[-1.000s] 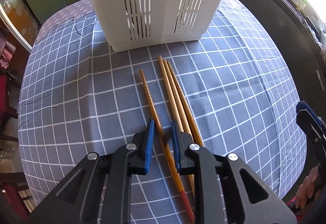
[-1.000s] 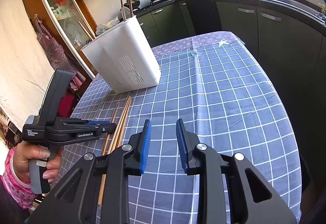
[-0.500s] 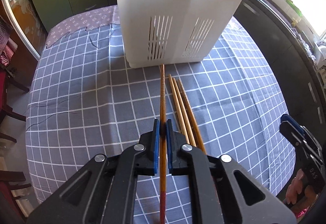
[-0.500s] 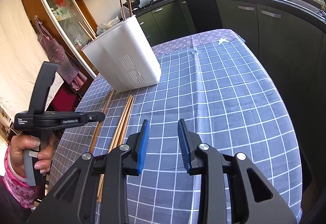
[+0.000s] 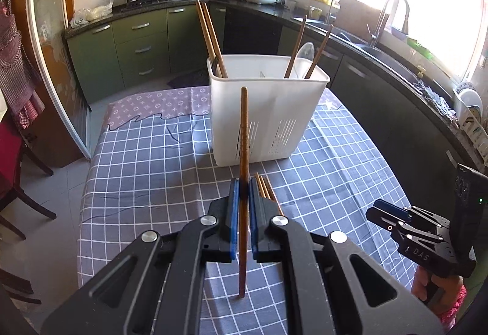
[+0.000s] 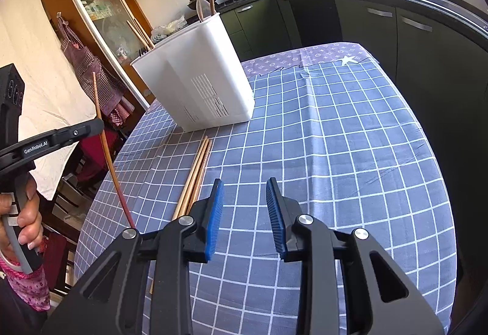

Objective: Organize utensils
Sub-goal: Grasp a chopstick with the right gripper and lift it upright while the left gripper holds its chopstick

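Note:
My left gripper (image 5: 243, 190) is shut on a brown chopstick (image 5: 243, 146), which stands nearly upright above the table in front of the white utensil holder (image 5: 268, 112). The right wrist view shows that same chopstick (image 6: 105, 149) lifted at the far left in the left gripper (image 6: 91, 130). Three light wooden chopsticks (image 6: 195, 176) lie together on the checked cloth near the holder (image 6: 195, 85). The holder has several chopsticks and a spoon standing in it. My right gripper (image 6: 244, 213) hovers open over the cloth beside the lying chopsticks, nothing between its fingers.
The table (image 6: 335, 137) carries a blue checked cloth and drops off at its right and near edges. Dark kitchen cabinets and a sink (image 5: 366, 39) line the far and right sides. A dark wooden chair (image 5: 18, 182) stands left of the table. A hand (image 6: 27, 222) grips the left tool.
The left gripper closed on one chopstick, then lifted it off the cloth and tilted it upright; the holder's open top now shows. The right gripper stayed in place.

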Action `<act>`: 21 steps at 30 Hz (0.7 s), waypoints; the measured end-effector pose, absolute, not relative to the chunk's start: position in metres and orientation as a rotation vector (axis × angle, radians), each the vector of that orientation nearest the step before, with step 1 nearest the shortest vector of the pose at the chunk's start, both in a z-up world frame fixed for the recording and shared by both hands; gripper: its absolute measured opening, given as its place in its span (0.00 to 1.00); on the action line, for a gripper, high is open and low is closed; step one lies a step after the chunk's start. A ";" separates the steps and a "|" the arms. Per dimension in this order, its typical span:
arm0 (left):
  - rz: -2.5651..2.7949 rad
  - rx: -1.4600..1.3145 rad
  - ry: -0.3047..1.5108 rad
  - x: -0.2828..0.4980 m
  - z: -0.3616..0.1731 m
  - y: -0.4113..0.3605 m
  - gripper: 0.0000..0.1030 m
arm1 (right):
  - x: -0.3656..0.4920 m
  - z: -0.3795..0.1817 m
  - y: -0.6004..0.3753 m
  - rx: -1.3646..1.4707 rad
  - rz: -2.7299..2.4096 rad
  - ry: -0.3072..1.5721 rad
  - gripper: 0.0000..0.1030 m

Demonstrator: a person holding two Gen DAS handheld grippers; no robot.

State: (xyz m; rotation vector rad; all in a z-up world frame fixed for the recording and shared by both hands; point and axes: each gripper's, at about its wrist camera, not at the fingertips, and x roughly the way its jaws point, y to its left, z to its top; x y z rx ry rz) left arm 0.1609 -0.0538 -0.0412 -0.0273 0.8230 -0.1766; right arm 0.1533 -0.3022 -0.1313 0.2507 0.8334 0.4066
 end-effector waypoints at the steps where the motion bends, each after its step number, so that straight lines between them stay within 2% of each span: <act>1: -0.177 -0.025 0.815 0.159 -0.040 -0.053 0.06 | 0.154 -0.131 -0.300 0.244 0.409 0.835 0.28; 12: -0.183 -0.018 0.762 0.139 -0.031 -0.049 0.06 | 0.199 -0.147 -0.238 0.092 0.507 1.026 0.29; 21: -0.200 -0.007 0.768 0.138 -0.033 -0.052 0.06 | 0.232 -0.168 -0.186 -0.067 0.477 1.113 0.29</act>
